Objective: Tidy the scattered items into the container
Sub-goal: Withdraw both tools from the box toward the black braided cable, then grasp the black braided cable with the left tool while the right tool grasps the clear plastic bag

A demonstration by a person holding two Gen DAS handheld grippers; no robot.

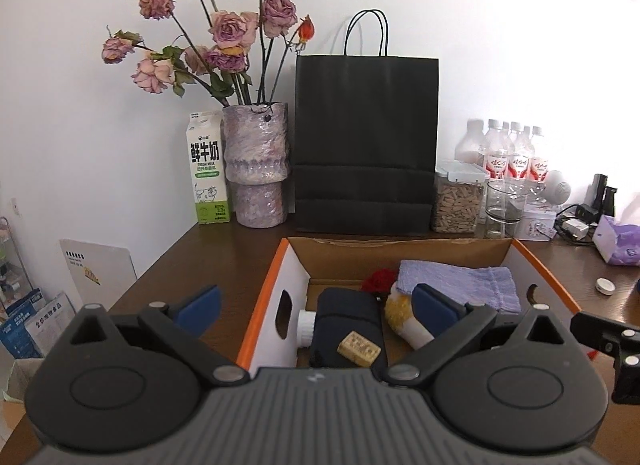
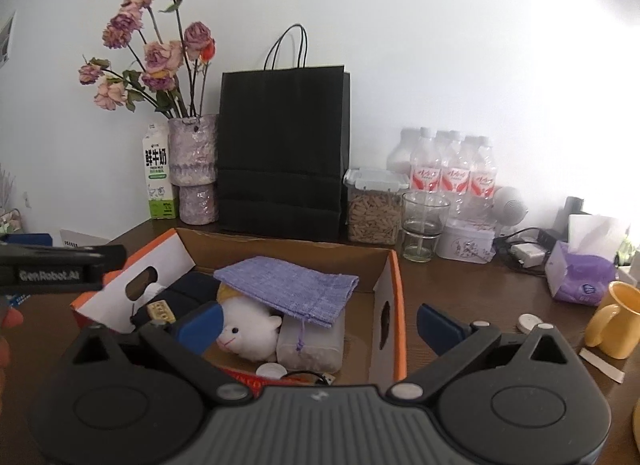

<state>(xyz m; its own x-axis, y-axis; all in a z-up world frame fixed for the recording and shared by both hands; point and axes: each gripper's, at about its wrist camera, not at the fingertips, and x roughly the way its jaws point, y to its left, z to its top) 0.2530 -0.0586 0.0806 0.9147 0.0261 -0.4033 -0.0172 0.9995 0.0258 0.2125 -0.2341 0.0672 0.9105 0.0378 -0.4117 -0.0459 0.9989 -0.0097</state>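
**Box nearly full, both grippers empty above it**

The orange-edged cardboard box (image 2: 394, 277) sat on the dark wooden table (image 2: 460, 285), in front of the tall black paper bag (image 2: 282, 153). Both the left gripper (image 1: 316, 307) and the right gripper (image 2: 318, 323) had their blue-padded jaws spread wide with nothing between them. Inside the box lay a lilac woven drawstring pouch (image 2: 296, 285), a white plush toy with a yellow back (image 2: 248, 331), a dark navy folded cloth (image 1: 346, 317) with a small tan embossed block (image 1: 359, 348) resting on it, and a translucent plastic packet (image 2: 312, 345).

Judging from this, the tidying looked close to done, yet a small white round cap (image 2: 529, 322) remained on the table just right of the box, beside a yellow ceramic mug (image 2: 614, 319). Reaching for that cap could have knocked the mug. The left gripper straddled the box's left wall, so a careless descent could have shoved the box toward the bag. The tan block perched loosely and might have slid off if the contents were jostled.

Readable writing: the green-and-white milk carton (image 1: 208, 169), left of the bag, bore "鲜牛奶" and "FRESH MILK". "GenRobot.AI" was printed on the left gripper's side in the right wrist view. The red labels on the clear water bottles (image 2: 452, 169), right of the bag, were too small to read.
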